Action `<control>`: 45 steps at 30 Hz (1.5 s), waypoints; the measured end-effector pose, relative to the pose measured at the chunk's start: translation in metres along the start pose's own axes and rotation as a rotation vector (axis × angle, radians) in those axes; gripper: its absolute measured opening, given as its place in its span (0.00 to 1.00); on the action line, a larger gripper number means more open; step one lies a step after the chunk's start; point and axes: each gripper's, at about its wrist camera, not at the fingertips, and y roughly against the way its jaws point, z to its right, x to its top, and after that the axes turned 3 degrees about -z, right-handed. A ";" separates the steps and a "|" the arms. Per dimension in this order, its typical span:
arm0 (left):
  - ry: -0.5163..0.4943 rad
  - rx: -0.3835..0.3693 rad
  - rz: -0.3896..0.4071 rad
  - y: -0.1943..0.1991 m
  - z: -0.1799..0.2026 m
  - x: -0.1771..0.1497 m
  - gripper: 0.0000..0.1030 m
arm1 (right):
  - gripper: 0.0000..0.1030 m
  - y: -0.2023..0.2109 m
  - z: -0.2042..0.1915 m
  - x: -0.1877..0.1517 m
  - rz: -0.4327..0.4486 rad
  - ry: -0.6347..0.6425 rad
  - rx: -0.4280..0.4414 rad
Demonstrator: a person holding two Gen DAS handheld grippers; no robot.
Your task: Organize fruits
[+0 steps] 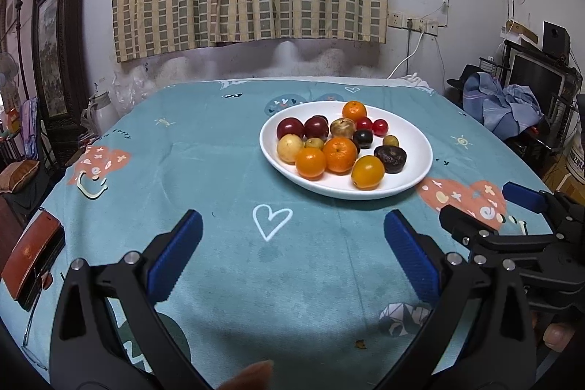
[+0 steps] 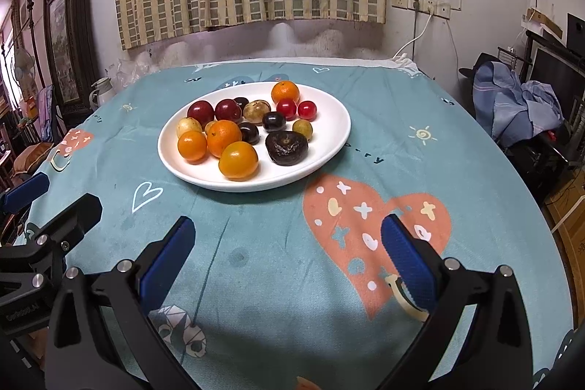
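Observation:
A white plate [image 1: 416, 141] [image 2: 329, 119] stands on the teal cloth and holds several fruits: orange tangerines [image 1: 340, 154] [image 2: 223, 137], dark red plums [image 1: 290, 128] [image 2: 200, 112], small red cherry tomatoes [image 1: 380, 127] [image 2: 306, 109], dark grapes [image 1: 362, 137] [image 2: 274, 121] and a wrinkled dark passion fruit [image 1: 390, 159] [image 2: 286, 147]. My left gripper [image 1: 292, 236] is open and empty, low over the cloth in front of the plate. My right gripper [image 2: 287, 240] is open and empty, in front and right of the plate; it also shows in the left wrist view [image 1: 486, 207].
A teal tablecloth [image 1: 219, 152] [image 2: 420, 170] with hearts covers the round table. A brown wallet [image 1: 31, 254] lies at its left edge. A kettle [image 2: 100, 90] stands behind the table at the left. Clothes on a chair [image 2: 512, 105] are at the right.

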 end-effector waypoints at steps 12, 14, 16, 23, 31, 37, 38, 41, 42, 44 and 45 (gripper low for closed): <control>0.000 -0.001 0.000 0.000 0.000 0.000 0.98 | 0.99 -0.003 0.000 -0.001 -0.013 -0.007 0.006; -0.001 -0.001 0.000 0.000 0.000 -0.001 0.98 | 0.99 -0.003 0.000 -0.002 -0.016 -0.009 0.007; -0.001 -0.002 0.000 0.000 0.000 0.000 0.98 | 0.99 -0.004 0.000 -0.002 -0.019 -0.011 0.006; -0.004 -0.003 -0.002 -0.001 0.000 -0.002 0.98 | 0.99 -0.005 0.001 -0.003 -0.029 -0.019 0.005; -0.006 -0.005 -0.006 -0.003 0.001 -0.002 0.98 | 0.99 -0.006 0.001 -0.004 -0.033 -0.023 0.007; -0.006 -0.037 -0.018 -0.005 0.001 -0.003 0.98 | 0.99 -0.007 0.002 -0.004 -0.037 -0.027 0.009; -0.005 -0.045 -0.019 -0.005 0.000 -0.003 0.98 | 0.99 -0.007 0.001 -0.005 -0.038 -0.028 0.009; -0.009 -0.060 -0.017 -0.004 0.000 -0.004 0.98 | 0.99 -0.008 0.001 -0.006 -0.042 -0.027 0.008; -0.012 -0.060 -0.017 -0.005 0.000 -0.004 0.98 | 0.99 -0.008 0.000 -0.006 -0.044 -0.027 0.006; -0.012 -0.078 -0.025 -0.006 0.000 -0.004 0.98 | 0.99 -0.009 -0.001 -0.007 -0.048 -0.026 0.003; -0.013 -0.078 -0.025 -0.006 0.000 -0.005 0.98 | 0.99 -0.009 -0.001 -0.007 -0.050 -0.025 0.002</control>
